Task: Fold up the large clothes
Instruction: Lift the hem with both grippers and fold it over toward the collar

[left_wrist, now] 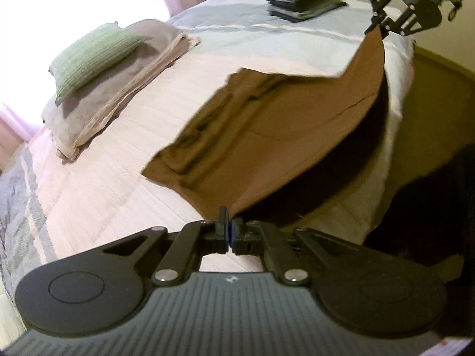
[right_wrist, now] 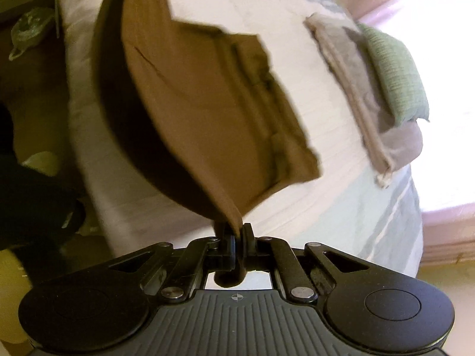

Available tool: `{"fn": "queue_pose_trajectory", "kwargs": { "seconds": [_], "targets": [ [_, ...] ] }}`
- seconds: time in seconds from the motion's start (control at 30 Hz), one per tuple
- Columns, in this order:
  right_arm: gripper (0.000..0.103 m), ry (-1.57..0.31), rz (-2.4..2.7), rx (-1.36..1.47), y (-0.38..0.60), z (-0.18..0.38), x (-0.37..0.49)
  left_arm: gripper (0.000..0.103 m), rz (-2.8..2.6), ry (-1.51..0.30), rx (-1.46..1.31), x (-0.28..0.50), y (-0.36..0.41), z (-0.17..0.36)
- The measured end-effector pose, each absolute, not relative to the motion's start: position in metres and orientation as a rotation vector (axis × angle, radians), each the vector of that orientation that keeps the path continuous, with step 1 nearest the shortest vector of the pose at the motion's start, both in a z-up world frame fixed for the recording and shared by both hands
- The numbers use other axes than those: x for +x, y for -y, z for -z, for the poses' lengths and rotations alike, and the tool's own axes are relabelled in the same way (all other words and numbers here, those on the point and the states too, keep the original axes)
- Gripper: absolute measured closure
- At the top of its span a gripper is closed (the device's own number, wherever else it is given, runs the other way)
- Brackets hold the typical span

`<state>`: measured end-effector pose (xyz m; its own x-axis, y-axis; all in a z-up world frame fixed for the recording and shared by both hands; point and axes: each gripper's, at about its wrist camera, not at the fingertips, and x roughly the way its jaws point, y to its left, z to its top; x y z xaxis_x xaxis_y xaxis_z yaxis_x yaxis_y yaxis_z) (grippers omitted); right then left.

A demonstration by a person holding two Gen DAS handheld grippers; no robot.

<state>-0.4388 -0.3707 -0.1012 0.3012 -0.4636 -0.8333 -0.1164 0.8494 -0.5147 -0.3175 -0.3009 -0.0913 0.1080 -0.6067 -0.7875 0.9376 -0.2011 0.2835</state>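
Observation:
A large brown garment (left_wrist: 267, 124) lies partly on the bed, its near edge lifted off the cover and sagging between two corners. My left gripper (left_wrist: 228, 222) is shut on one lifted corner at the bottom of the left wrist view. At the top right of that view, the right gripper (left_wrist: 375, 28) pinches the other corner. In the right wrist view the brown garment (right_wrist: 202, 98) stretches away from my right gripper (right_wrist: 236, 228), shut on its corner. The far part of the garment lies folded and wrinkled on the bed.
The bed (left_wrist: 118, 178) has a pale quilted cover. A green pillow (left_wrist: 89, 56) rests on grey and beige folded blankets (left_wrist: 118, 95) near a bright window. A stack of folded clothes (left_wrist: 302, 3) stands at the far end. The floor (left_wrist: 430, 112) lies beside the bed.

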Motion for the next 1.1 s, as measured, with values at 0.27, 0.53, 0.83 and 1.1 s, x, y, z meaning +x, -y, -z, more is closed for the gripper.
{"fn": "queue_pose_trajectory", "kwargs": {
  "seconds": [0.27,0.53,0.83,1.1],
  "targets": [
    [0.102,-1.265,0.107,-0.352,0.556,0.093,-0.379,0.103,1.406,-0.723,0.892,-0.203,0.446,0.108],
    [0.102,-1.297,-0.006,-0.044,0.709,0.146,-0.325,0.103,1.349,-0.967,0.843,-0.131,0.542,0.181],
    [0.102,-1.345,-0.036,0.136,0.772,0.185,-0.285,0.103,1.377,-1.147,0.875,-0.073,0.591,0.238],
    [0.102,-1.360,0.014,0.242,0.804,0.217,-0.264,0.103,1.375,-1.239,0.861,-0.040,0.616,0.286]
  ]
}}
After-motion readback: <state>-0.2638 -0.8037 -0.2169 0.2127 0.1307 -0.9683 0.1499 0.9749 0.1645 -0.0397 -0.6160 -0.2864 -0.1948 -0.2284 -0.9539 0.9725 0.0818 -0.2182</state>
